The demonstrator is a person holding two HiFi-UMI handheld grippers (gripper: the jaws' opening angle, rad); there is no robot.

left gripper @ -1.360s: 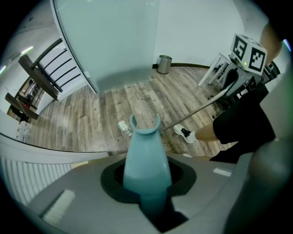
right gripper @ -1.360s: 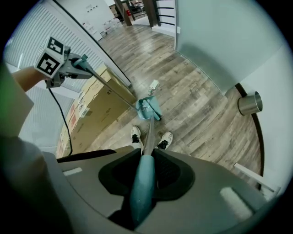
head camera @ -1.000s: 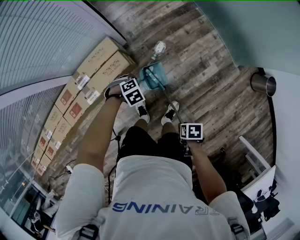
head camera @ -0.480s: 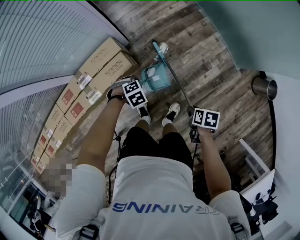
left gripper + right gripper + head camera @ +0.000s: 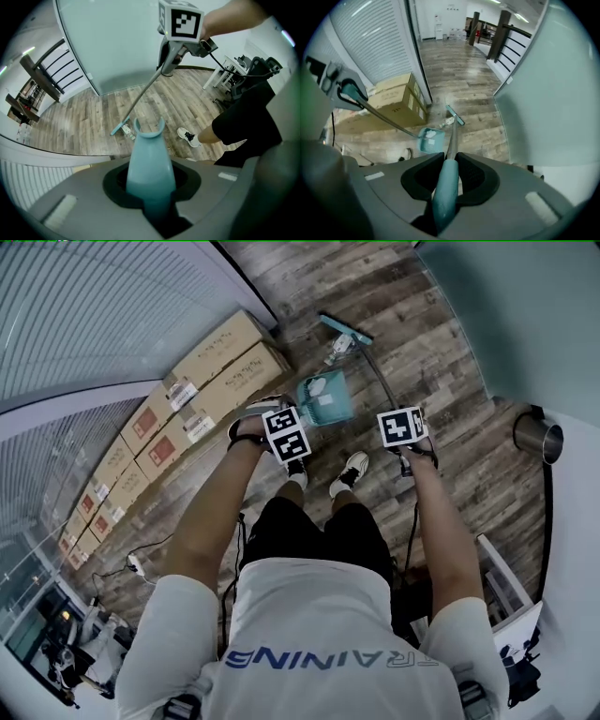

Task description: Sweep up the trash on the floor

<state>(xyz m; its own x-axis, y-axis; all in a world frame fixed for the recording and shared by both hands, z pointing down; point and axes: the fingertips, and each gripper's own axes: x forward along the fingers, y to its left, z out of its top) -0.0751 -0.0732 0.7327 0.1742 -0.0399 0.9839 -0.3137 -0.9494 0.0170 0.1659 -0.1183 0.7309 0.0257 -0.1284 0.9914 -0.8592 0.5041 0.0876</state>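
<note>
My left gripper [image 5: 288, 434] is shut on the teal handle [image 5: 147, 173] of a long-handled dustpan [image 5: 323, 397], which rests on the wood floor in front of the person's shoes. White scraps [image 5: 431, 134] lie in the pan. My right gripper [image 5: 403, 426] is shut on the teal grip [image 5: 445, 190] of a broom. Its metal shaft slants down to the teal broom head [image 5: 344, 331] on the floor beyond the pan. A pale piece of trash [image 5: 336, 352] lies against the head, between it and the pan, and is also seen as trash [image 5: 129, 132] in the left gripper view.
A row of cardboard boxes [image 5: 202, 381] lines the wall on the left, close to the dustpan. A glass partition [image 5: 506, 306] bounds the floor on the right, with a round metal bin [image 5: 539, 434] beside it. A cable [image 5: 150, 554] runs along the floor by the boxes.
My right gripper has swung up and to the right in the head view. The broom head went from the pan's mouth out past the loose trash. The left gripper and dustpan stayed put.
</note>
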